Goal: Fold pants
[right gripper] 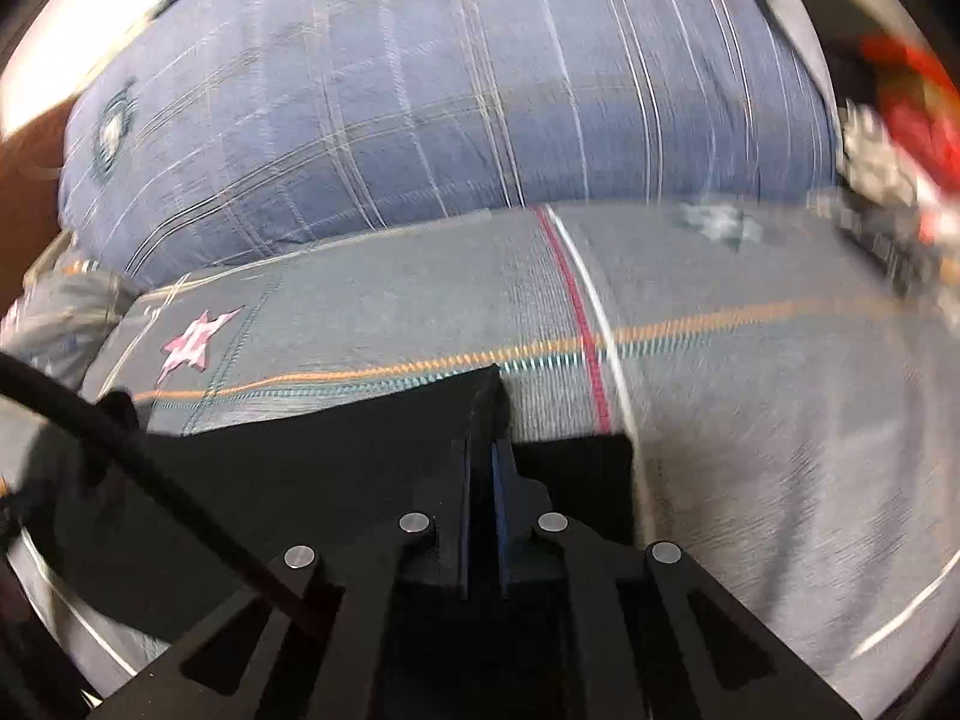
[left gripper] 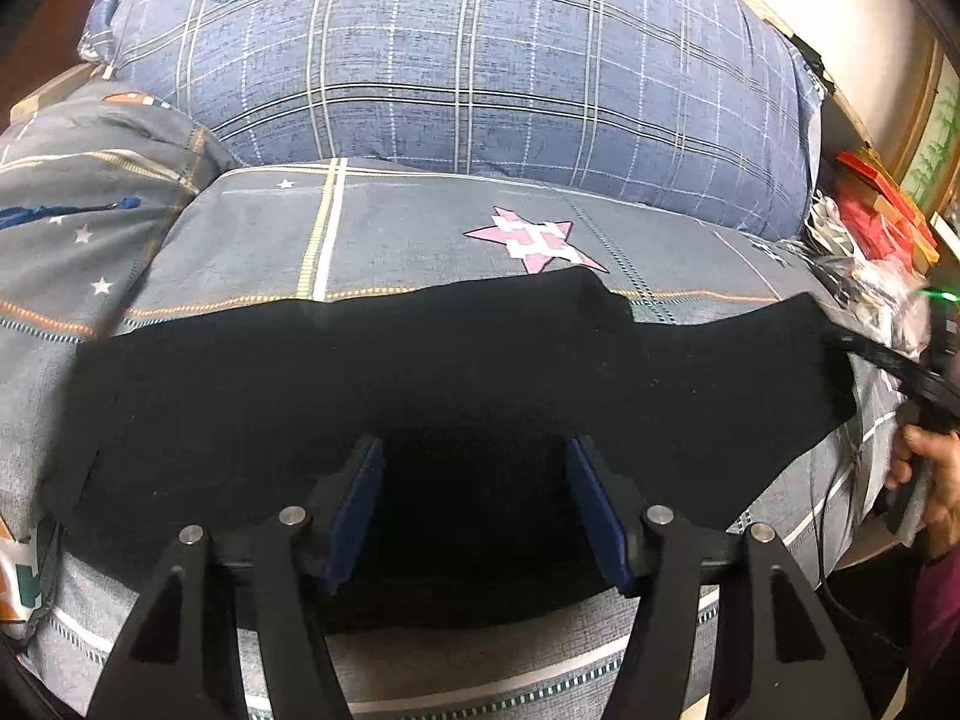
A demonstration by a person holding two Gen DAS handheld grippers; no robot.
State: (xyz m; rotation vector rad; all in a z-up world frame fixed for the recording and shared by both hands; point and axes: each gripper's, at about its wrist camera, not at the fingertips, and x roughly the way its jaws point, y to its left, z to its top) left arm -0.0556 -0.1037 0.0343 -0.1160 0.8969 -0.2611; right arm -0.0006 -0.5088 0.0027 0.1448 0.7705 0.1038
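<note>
Black pants lie spread under the wide-open left gripper; the right gripper pinches their edge

1. Pants: your black garment is matt cloth, fine-textured, with no sheen.
2. Bedsheet: grey woven cloth, matt, printed with stripes and a pink star.
3. Pillow: blue plaid cloth with a slightly mottled, denim-like weave, matt.
4. Left gripper: your jaws are black matt plastic, faced with dark blue pads that look soft and dull; the pivot pins are bright, smooth metal.
5. Right gripper: same black matt plastic, blue pad facings, polished metal pins.
6. Cable: smooth black sheath with a slight gloss.
</note>
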